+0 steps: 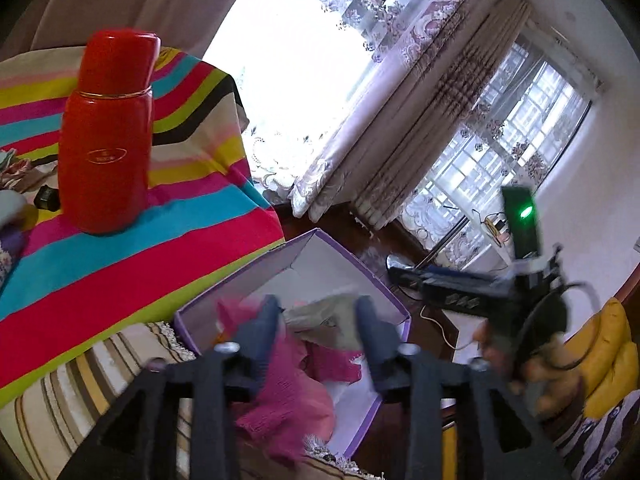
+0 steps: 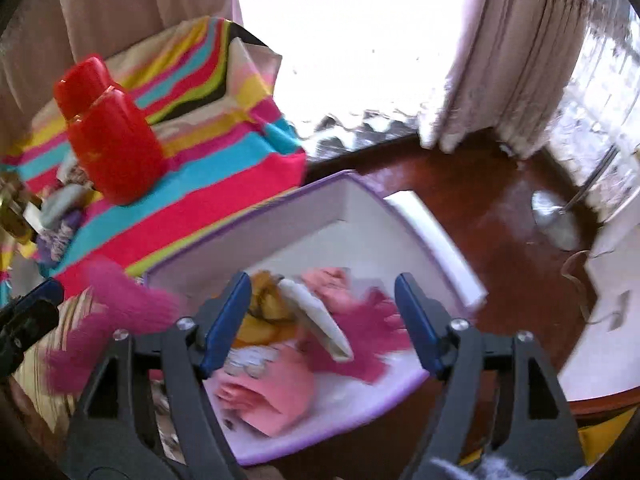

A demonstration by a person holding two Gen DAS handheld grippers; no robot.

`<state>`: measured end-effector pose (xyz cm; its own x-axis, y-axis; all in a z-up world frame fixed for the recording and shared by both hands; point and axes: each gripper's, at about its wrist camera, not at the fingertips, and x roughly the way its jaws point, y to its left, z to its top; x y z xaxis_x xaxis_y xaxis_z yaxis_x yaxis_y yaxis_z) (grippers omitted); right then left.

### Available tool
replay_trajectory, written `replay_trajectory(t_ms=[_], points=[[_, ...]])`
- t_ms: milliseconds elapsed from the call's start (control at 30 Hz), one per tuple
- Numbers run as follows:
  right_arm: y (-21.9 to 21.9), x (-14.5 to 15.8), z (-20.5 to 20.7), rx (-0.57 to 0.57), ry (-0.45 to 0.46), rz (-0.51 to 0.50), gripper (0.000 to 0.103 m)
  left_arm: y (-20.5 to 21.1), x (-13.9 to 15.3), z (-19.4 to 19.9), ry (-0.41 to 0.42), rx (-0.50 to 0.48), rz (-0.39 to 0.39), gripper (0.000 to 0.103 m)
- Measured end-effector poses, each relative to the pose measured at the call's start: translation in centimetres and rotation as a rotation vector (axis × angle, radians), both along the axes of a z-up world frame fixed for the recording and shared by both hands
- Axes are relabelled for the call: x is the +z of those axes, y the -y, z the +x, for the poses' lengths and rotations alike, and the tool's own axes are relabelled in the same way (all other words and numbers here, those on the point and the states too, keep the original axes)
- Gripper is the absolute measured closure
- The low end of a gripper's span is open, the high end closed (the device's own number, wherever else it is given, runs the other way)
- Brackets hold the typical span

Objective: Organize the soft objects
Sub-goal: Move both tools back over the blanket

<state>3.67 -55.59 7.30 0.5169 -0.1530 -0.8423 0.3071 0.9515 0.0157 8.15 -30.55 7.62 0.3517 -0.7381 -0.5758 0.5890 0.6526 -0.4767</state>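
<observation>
- Two grippers work above the purple box [image 2: 432, 236]: the left gripper [image 1: 316, 312] is spread and holds nothing, and the right gripper [image 2: 324, 300] is spread wide.
- Box contents: magenta cloth [image 2: 360, 336], pink cloth [image 2: 272, 392], yellow item [image 2: 264, 320].
- More magenta fabric [image 2: 116, 312] lies outside the left rim, near the left gripper.
- Recommended: pinch that fabric at mid-fold, lift it clear of the rim, then release it inside.

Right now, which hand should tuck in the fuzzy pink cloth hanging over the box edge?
Left, probably. The left hand-held gripper is open over the fuzzy pink cloth on the rim of the purple box. The right hand-held gripper hangs open above the box's middle, the cloth off to its side.
</observation>
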Motion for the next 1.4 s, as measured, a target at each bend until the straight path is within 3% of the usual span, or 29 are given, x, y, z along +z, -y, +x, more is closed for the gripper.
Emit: replay_trajectory(t_ms=[167, 300, 367, 533, 633, 1100, 1400], points=[[-1.6, 4.9, 1.4, 0.079, -0.102, -0.04, 0.021, -0.5, -0.4, 0.7, -0.034, 0.035, 0.028, 0.054], [-8.7, 9.0, 2.5, 0.276, -0.155, -0.249, 0.021, -3.1, -0.8, 1.3, -0.055, 0.113, 0.052, 0.054], [-12.1, 10.9, 2.7, 0.368, -0.16, -0.268, 0.021, -4.9, -0.9, 1.5, -0.063, 0.17, 0.057, 0.054], [-16.8, 18.4, 2.1, 0.455, 0.007, -0.239, 0.021, -11.3, -0.3, 1.6, -0.061, 0.332, 0.071, 0.054], [-18.8, 20.7, 1.3, 0.471, 0.099, -0.276, 0.019, -15.1, -0.1, 1.4, -0.054, 0.42, 0.063, 0.054], [-23.0, 18.6, 3.1, 0.497, -0.099, -0.335, 0.018, -30.0, -0.8, -0.6, -0.08, 0.774, 0.043, 0.054], [-25.1, 21.7, 3.4, 0.482, -0.005, -0.303, 0.018, -34.2, -2.4, -1.8, -0.131, 0.872, 0.046, 0.045]])
